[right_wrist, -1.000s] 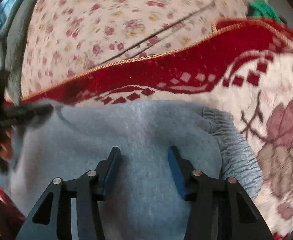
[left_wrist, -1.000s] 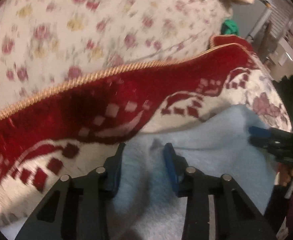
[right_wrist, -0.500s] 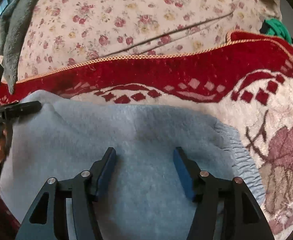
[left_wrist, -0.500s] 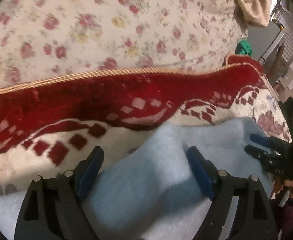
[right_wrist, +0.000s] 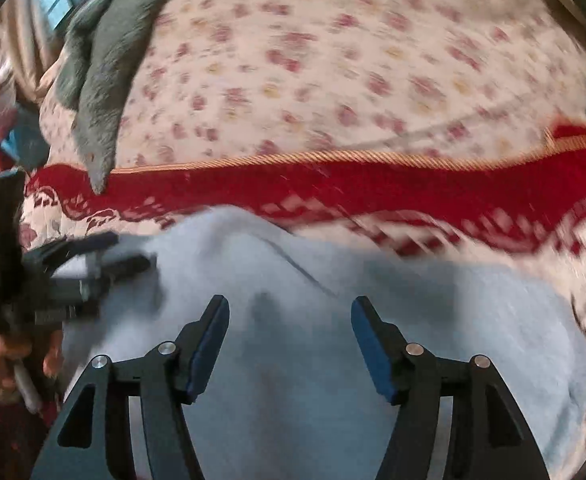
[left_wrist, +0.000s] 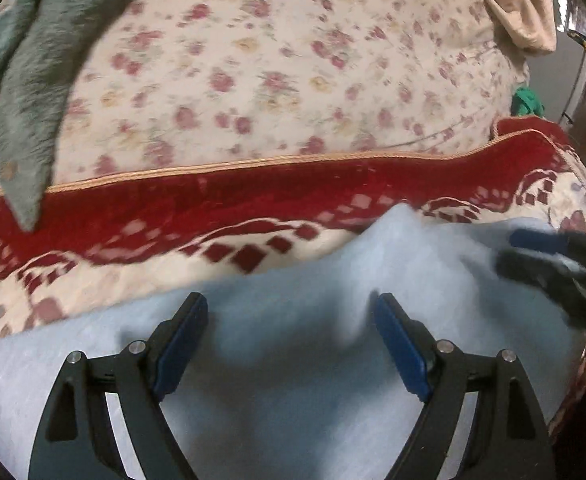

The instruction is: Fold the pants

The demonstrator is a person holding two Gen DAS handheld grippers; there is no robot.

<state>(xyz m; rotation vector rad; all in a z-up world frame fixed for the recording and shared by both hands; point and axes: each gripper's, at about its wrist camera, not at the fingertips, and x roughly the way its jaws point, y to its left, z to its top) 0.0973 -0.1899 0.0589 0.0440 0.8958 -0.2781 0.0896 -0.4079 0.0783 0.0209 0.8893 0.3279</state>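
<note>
The light blue pants lie bunched on a red and cream patterned blanket. They fill the lower half of the right wrist view too. My left gripper is open, its blue-padded jaws wide apart above the fabric, holding nothing. My right gripper is also open and empty over the pants. Each gripper shows in the other's view: the right one at the right edge, the left one at the left edge.
A floral bedsheet covers the bed beyond the blanket. A grey-green furry cloth hangs over the upper left, also in the right wrist view. A beige cloth and a green object lie far right.
Both grippers have opened wider and pulled back from the pants. The view has widened to show more of the bed and the grey-green cloth.
</note>
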